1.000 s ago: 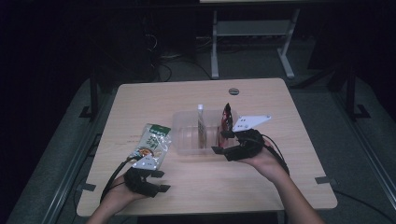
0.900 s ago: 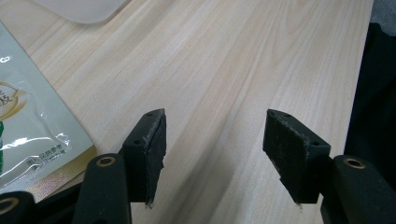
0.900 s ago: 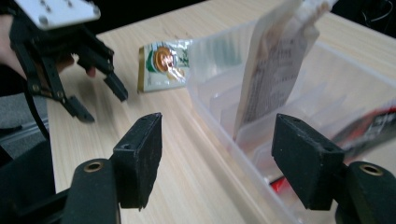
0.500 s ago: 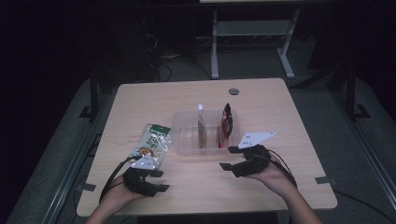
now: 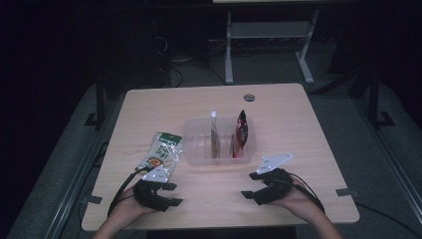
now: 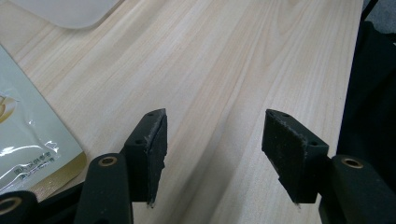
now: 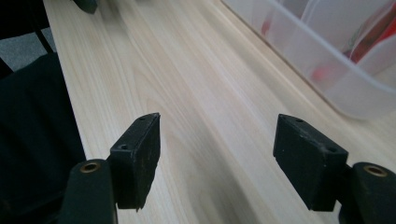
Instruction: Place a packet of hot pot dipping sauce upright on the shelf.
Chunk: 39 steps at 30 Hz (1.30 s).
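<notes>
Tabletop (image 5: 298,114), high view: red pouch (image 5: 241,133) upright in clear bin (image 5: 195,149). Right gripper view catches red blur. Green pouch (image 5: 162,154) lies flat, long axis toward bin. Left gripper (image 5: 166,193), right gripper (image 5: 253,190): fingers spread, empty.

Table (image 5: 298,124) pale matt wood; bin (image 5: 196,149) clear plastic; pouch (image 5: 161,154) glossy foil.
</notes>
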Motion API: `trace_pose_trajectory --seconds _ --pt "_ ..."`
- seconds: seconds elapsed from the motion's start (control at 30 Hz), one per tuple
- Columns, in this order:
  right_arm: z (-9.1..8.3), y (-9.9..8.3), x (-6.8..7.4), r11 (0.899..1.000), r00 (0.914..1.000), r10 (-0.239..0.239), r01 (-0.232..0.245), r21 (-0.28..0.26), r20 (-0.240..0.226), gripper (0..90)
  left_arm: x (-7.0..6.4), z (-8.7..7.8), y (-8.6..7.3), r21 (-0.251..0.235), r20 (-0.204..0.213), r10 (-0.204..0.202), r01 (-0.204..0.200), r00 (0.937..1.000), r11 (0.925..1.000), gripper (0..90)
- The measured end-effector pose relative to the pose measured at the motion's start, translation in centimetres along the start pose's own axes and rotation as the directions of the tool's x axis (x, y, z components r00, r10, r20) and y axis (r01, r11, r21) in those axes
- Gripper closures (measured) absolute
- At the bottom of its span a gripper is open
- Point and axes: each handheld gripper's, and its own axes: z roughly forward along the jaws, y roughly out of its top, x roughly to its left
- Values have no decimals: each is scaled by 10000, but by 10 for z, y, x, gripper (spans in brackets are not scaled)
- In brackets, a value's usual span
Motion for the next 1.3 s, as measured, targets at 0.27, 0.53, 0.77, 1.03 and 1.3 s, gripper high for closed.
trace_pose_trajectory --seconds 0.27,0.53,0.77,1.03,1.3 --pt "4 -2 -1 9999 10000 58 -59 123 39 306 2 -2 3 98 -377 92 -88 9992 9999 426" --pt "7 -3 -2 9998 10000 -5 4 199 66 305 16 -15 7 188 -1434 -114 143 9896 9997 436" --pt "7 -2 -3 9997 9999 62 -64 247 105 305 43 -26 8 -194 -2311 -751 726 9700 9972 427" --pt "6 -4 -4 9995 9998 88 -94 295 204 305 79 -34 3 -633 -3333 -1947 1842 9225 9809 388" --pt "6 -5 -5 9994 9995 53 -64 332 327 305 108 -27 5 -698 -3789 -2866 2816 8799 9570 307"
